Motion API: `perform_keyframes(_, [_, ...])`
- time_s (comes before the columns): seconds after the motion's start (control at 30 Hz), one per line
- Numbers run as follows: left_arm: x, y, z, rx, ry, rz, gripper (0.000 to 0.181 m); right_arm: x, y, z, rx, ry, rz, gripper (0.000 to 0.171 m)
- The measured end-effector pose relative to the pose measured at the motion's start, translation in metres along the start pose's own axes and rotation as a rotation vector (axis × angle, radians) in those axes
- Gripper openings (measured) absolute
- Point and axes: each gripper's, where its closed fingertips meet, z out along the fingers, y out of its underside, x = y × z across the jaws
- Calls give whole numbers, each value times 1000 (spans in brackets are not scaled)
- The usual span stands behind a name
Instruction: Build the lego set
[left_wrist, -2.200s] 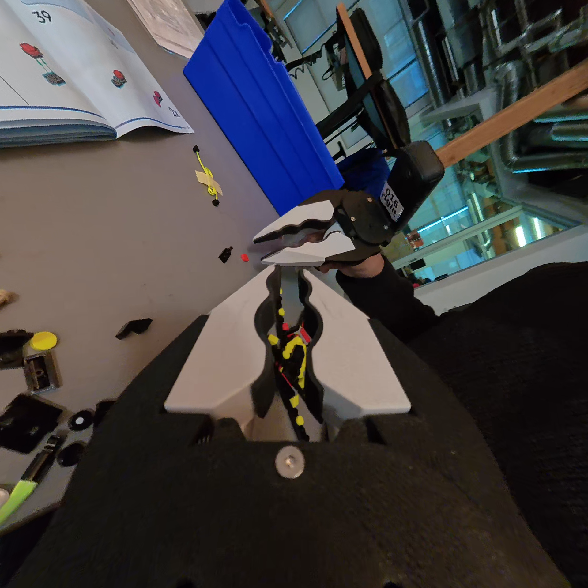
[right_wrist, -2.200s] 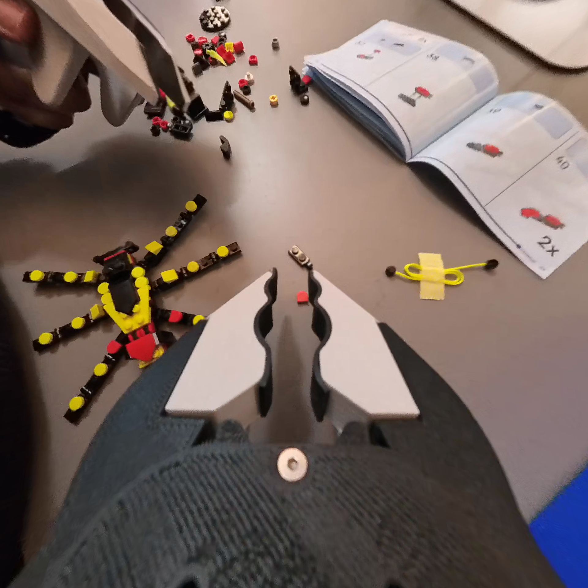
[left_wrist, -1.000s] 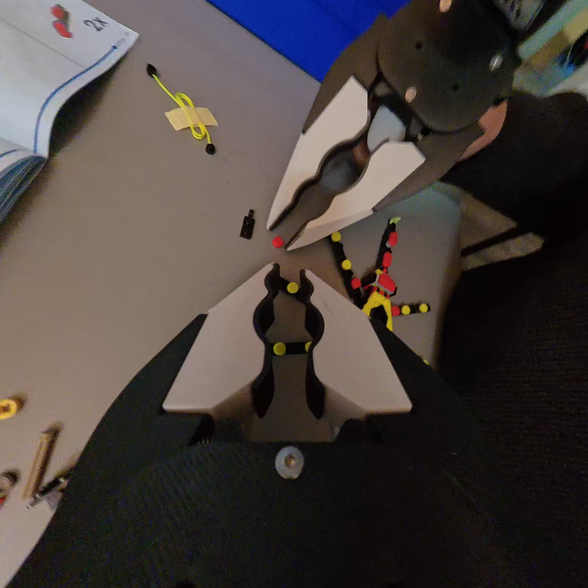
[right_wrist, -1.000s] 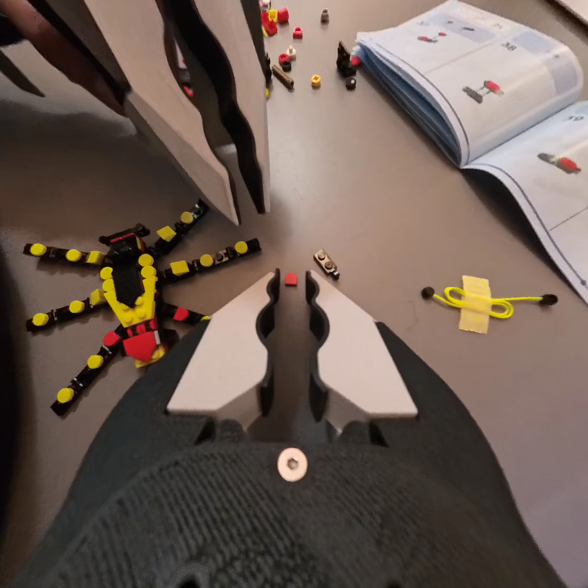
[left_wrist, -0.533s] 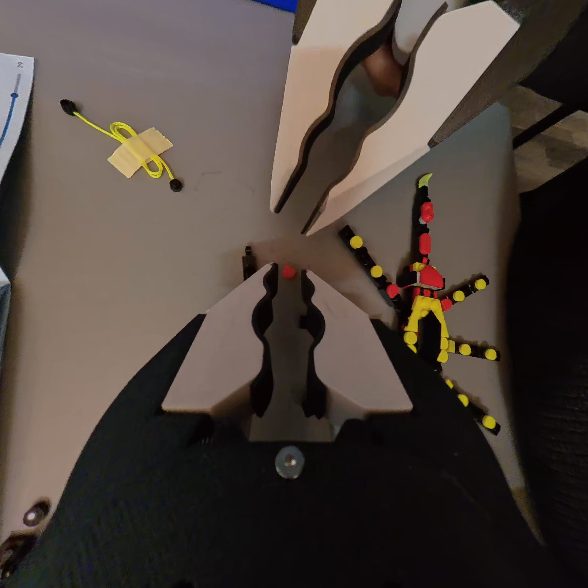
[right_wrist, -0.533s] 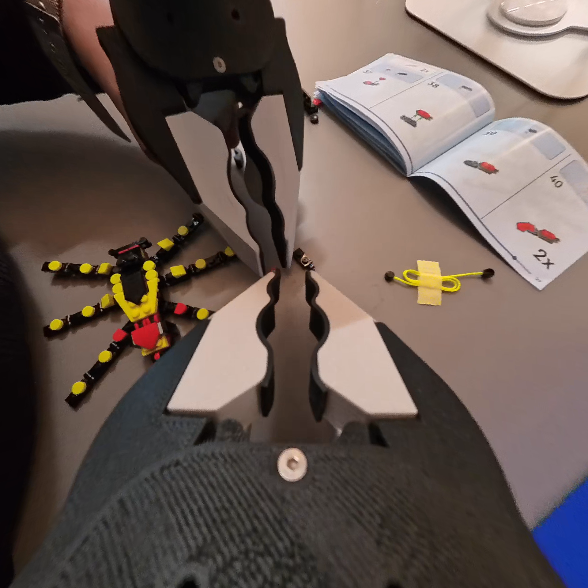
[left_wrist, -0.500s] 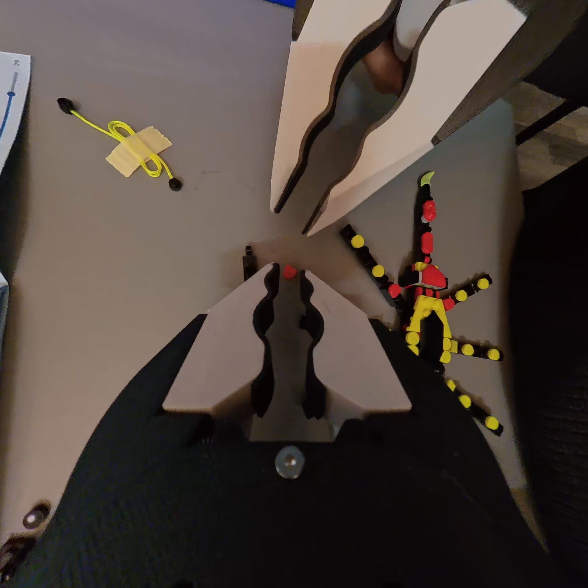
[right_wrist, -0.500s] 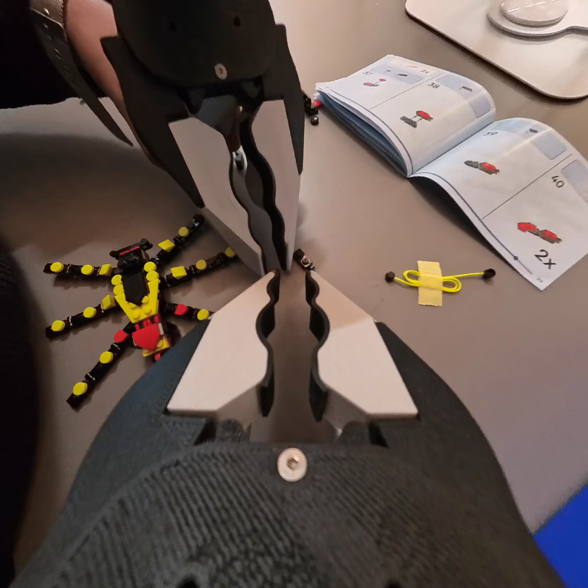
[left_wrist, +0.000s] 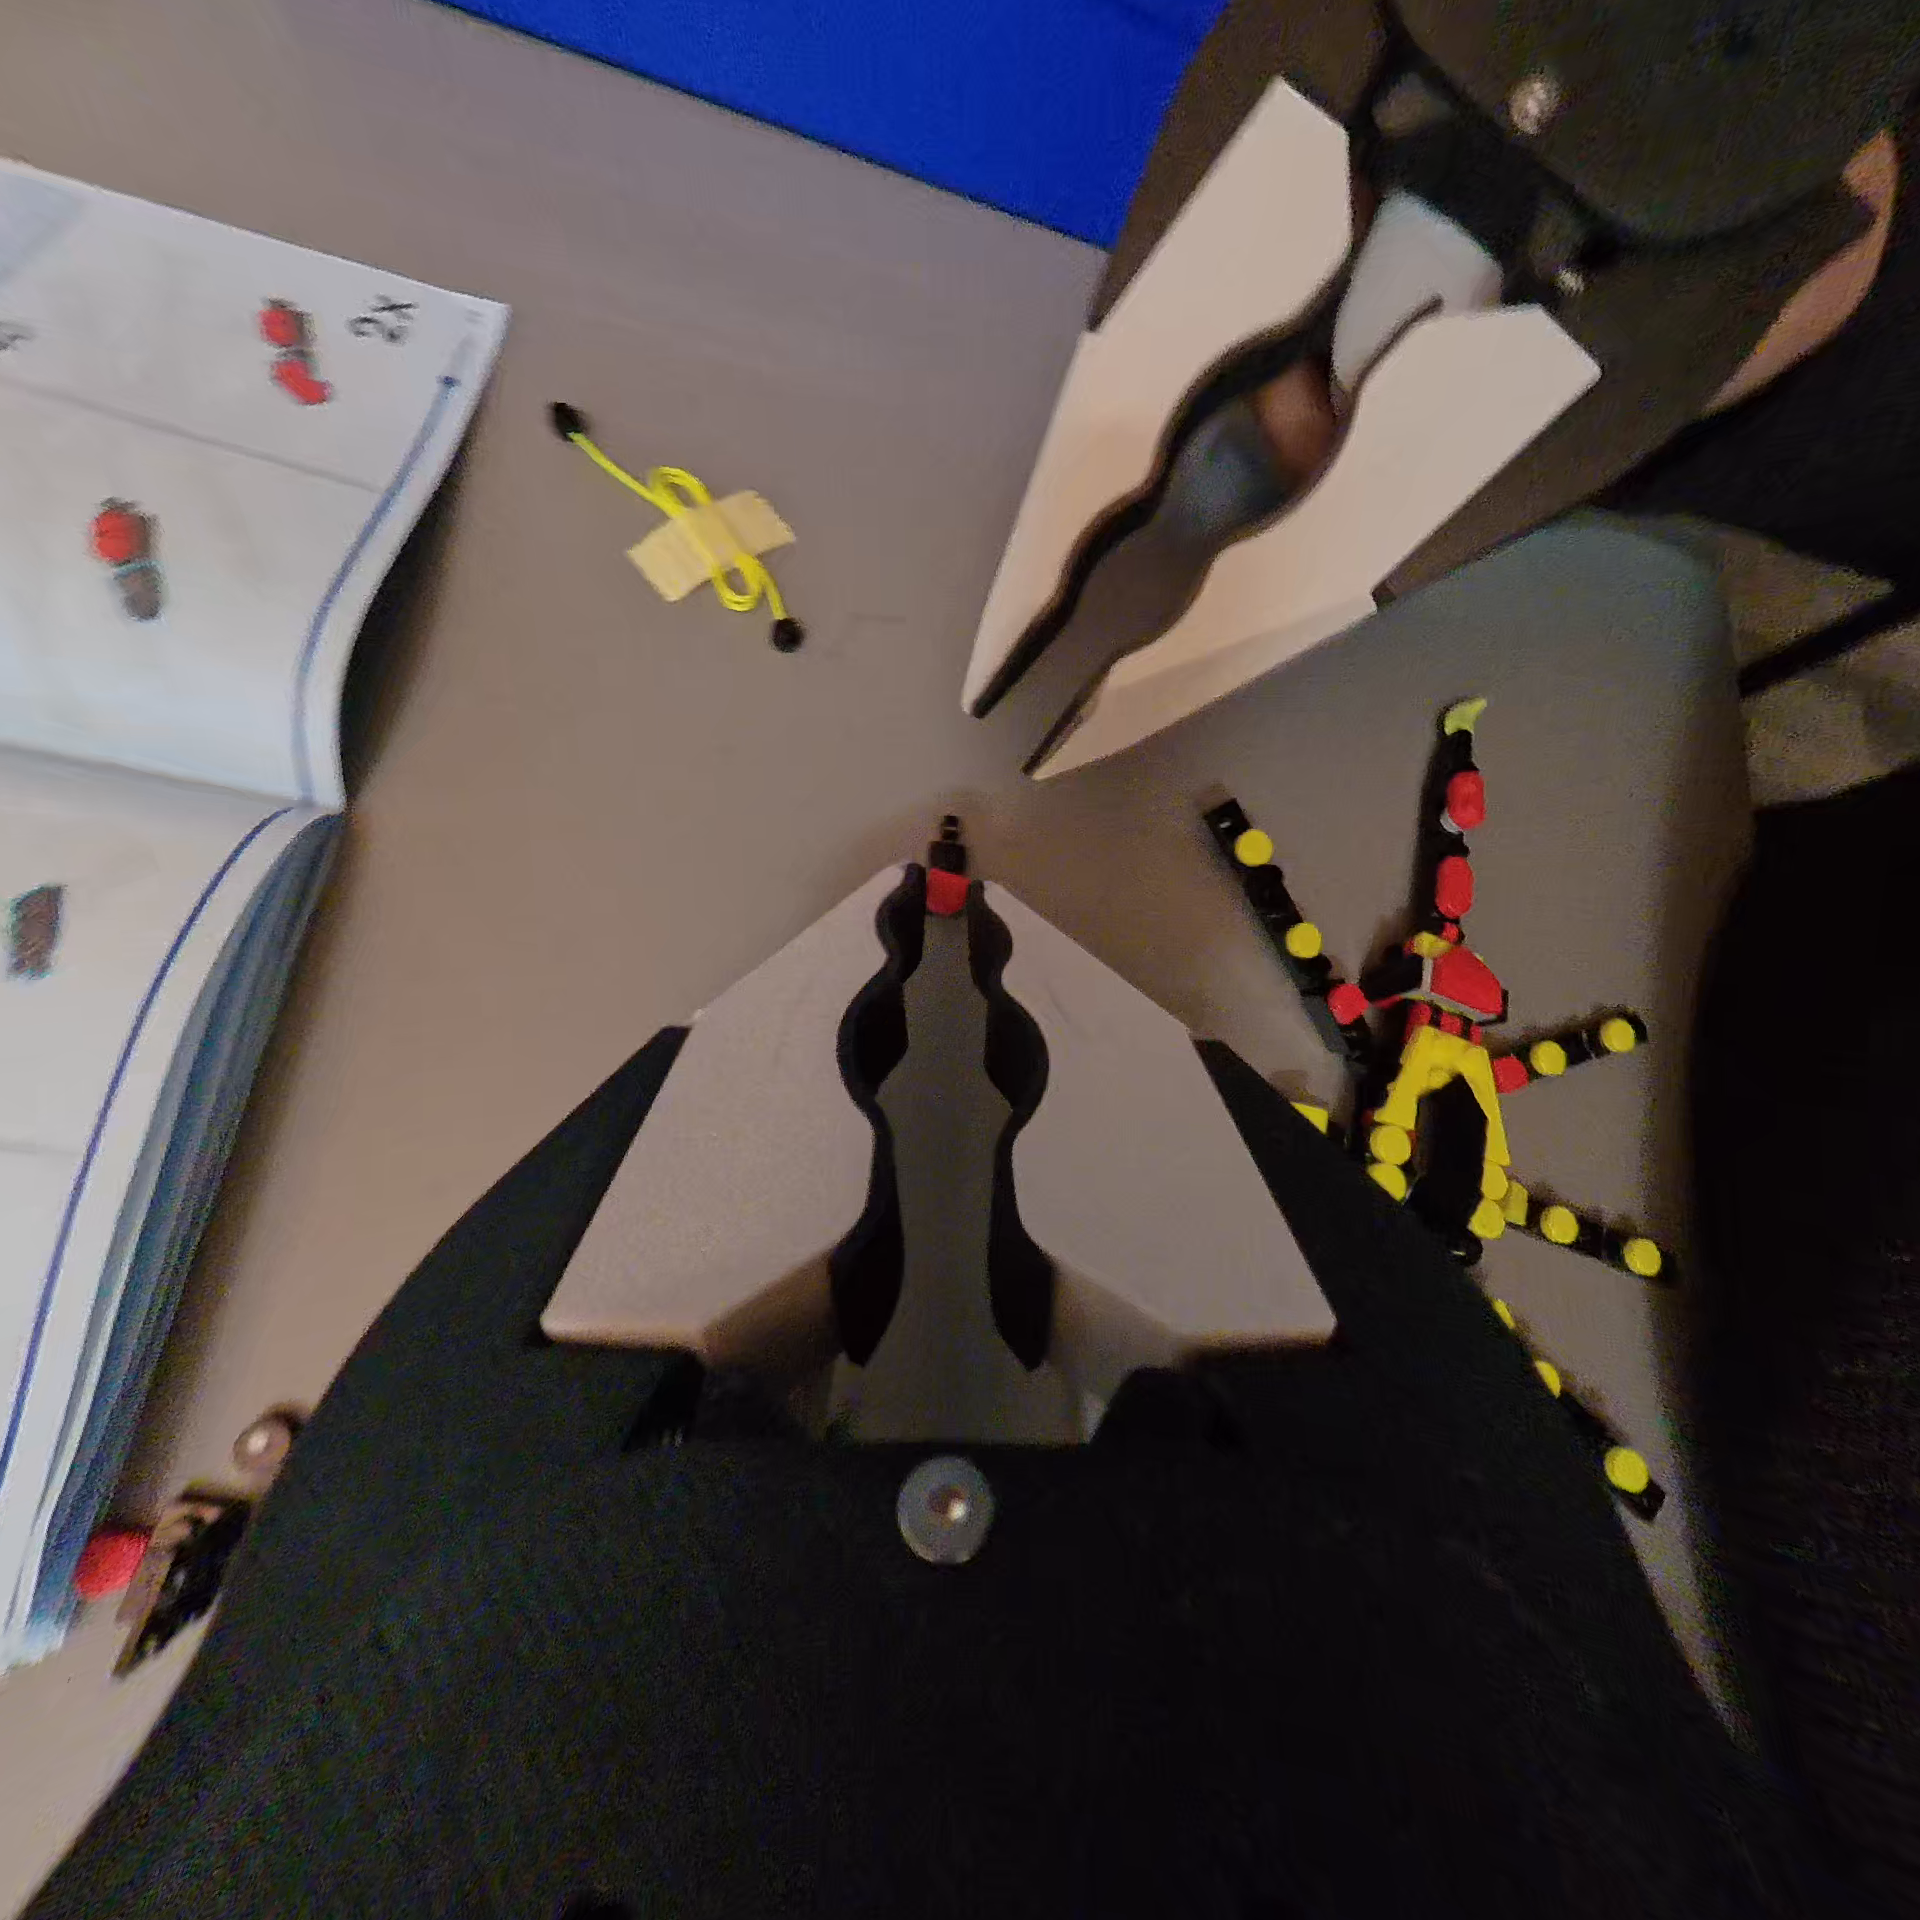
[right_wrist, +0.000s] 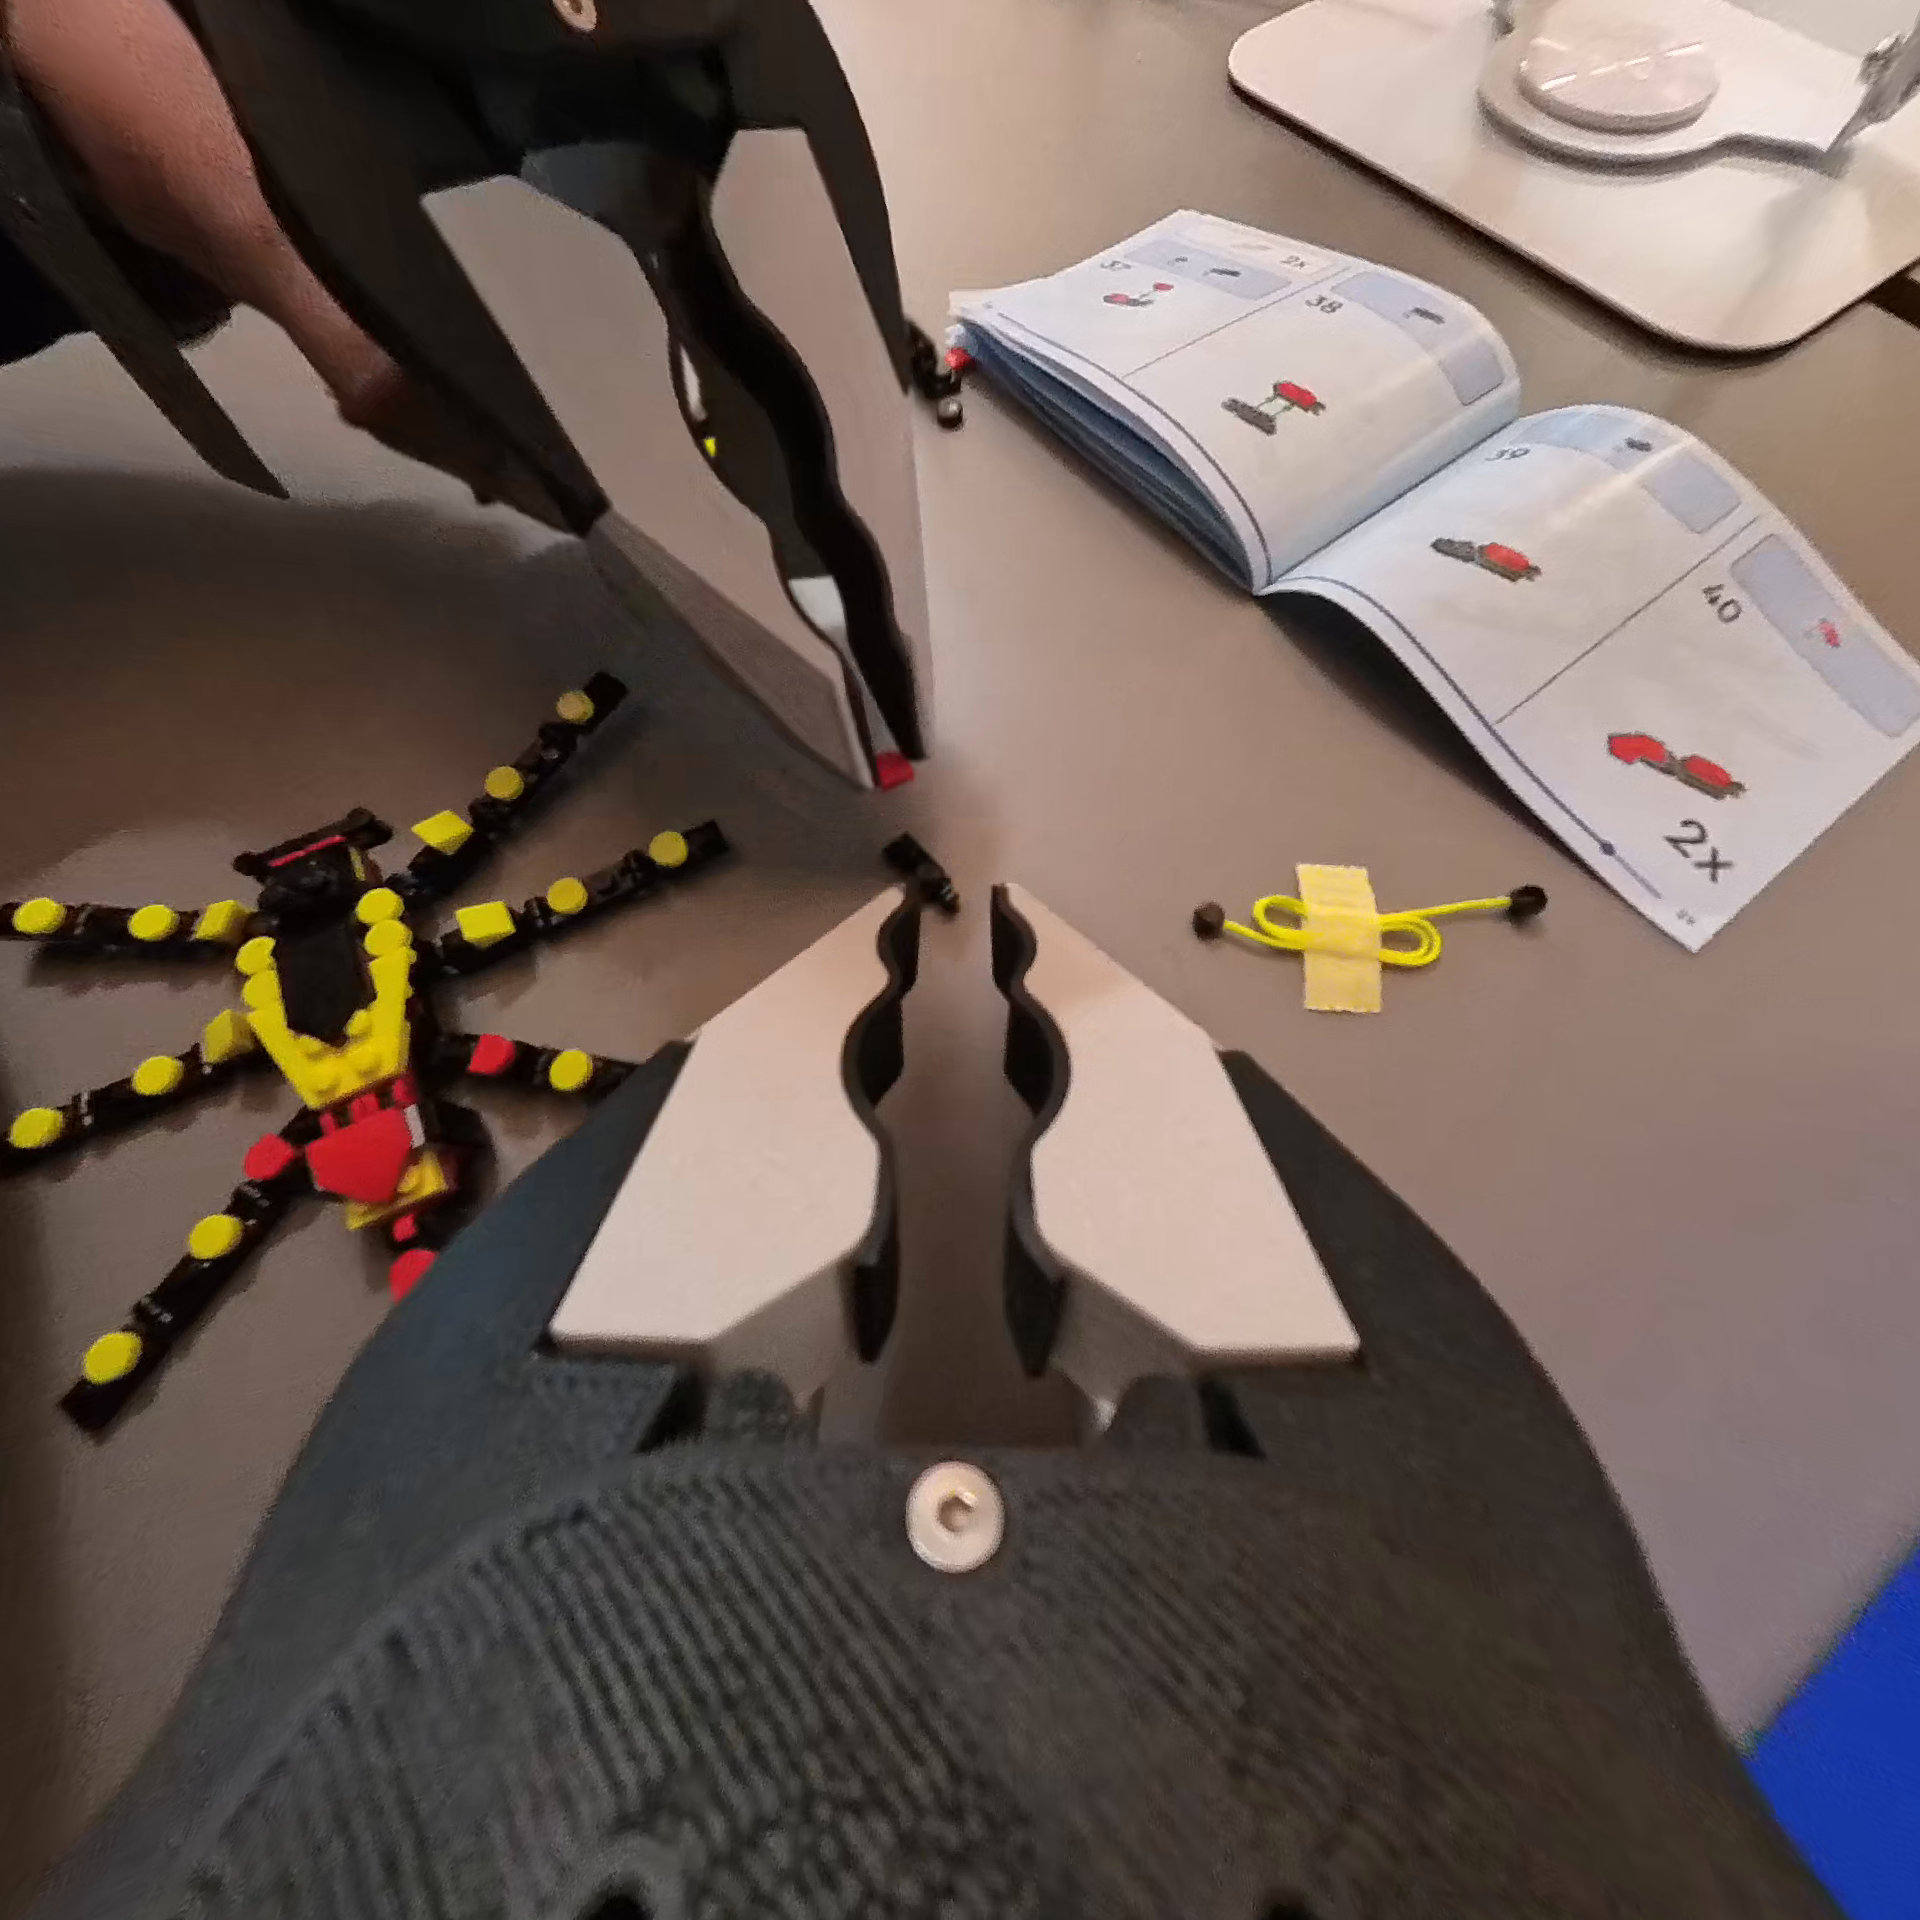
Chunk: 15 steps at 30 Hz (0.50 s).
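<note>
At centre frame the left tongs (left_wrist: 945, 896) sit clamped on a small red brick (left_wrist: 945, 891); just beyond, a black piece (right_wrist: 921, 871) lies on the tabletop (right_wrist: 1143, 727) before the right tongs (right_wrist: 956, 902), jaws apart; lower squarely, pressing gently; the spider (right_wrist: 322, 997) waits lower left.

Spider (right_wrist: 322, 1023): black legs with yellow dots, yellow body, red tail. Brick (left_wrist: 945, 890) in left gripper (left_wrist: 943, 902): red. Cord (right_wrist: 1351, 923), right of frame: neon yellow, black ends, pale yellow tape. Booklet (right_wrist: 1455, 488): light blue. Table (right_wrist: 1351, 1195): grey-brown.
</note>
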Motion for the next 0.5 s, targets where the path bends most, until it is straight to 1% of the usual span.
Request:
perform_keyframes(0.03, [-3, 0, -2, 11, -10, -20, 5, -1, -2, 2, 10, -6, -6, 12])
perform_keyframes(0.13, [-3, 6, 1, 6, -13, -38, 5, -5, -2, 10, 4, -41, -37, 13])
perform_keyframes(0.3, [2, 7, 10, 3, -3, -38, 6, -2, 9, 17, -96, -52, -88, 15])
perform_keyframes(0.5, [1, 10, 16, -25, -7, -40, 5, -3, 12, 22, -121, -84, -128, 16])
